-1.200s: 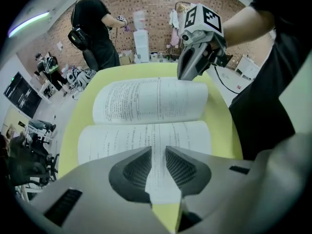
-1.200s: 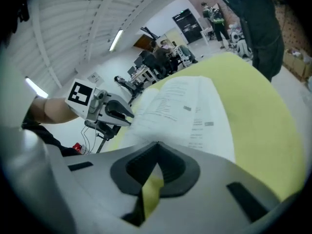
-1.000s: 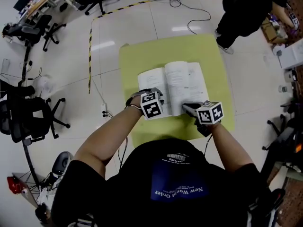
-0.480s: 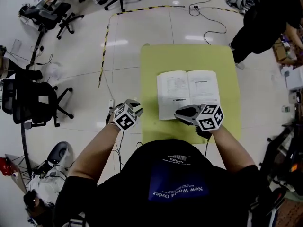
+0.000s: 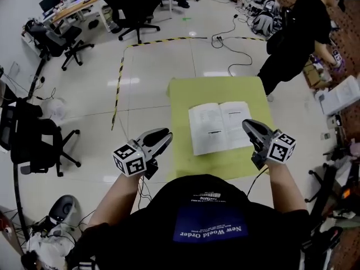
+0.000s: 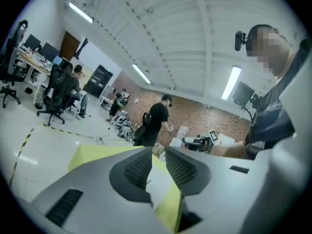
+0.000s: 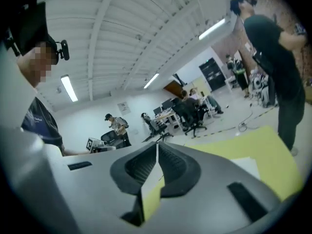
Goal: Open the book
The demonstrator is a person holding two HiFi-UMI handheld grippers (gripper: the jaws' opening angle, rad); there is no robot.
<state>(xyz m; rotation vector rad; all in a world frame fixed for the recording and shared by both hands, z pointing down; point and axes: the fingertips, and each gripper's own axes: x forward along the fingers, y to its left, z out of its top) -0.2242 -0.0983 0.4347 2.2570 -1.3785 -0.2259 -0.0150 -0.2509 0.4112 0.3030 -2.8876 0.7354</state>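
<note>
An open book (image 5: 219, 127) lies flat on the yellow-green table (image 5: 225, 89), white pages up. My left gripper (image 5: 164, 138) is raised off the table's near left corner, clear of the book. Its jaws stand open with a gap and nothing in them. In the left gripper view that gripper (image 6: 157, 152) points level over the table (image 6: 97, 152). My right gripper (image 5: 247, 125) hovers above the book's near right corner, apart from it. In the right gripper view its (image 7: 157, 145) jaws are closing, tips meeting, nothing between them, and a white page (image 7: 243, 165) lies beyond.
A person in black (image 5: 298, 32) stands at the table's far right corner. Office chairs (image 5: 34, 139) stand to the left and at the back. Yellow-black tape (image 5: 119, 77) and cables (image 5: 236, 44) run over the floor. Boxes (image 5: 337, 94) sit at the right.
Both grippers have come up off the book. The left one has swung out past the table's left edge and rolled over. The book stays open.
</note>
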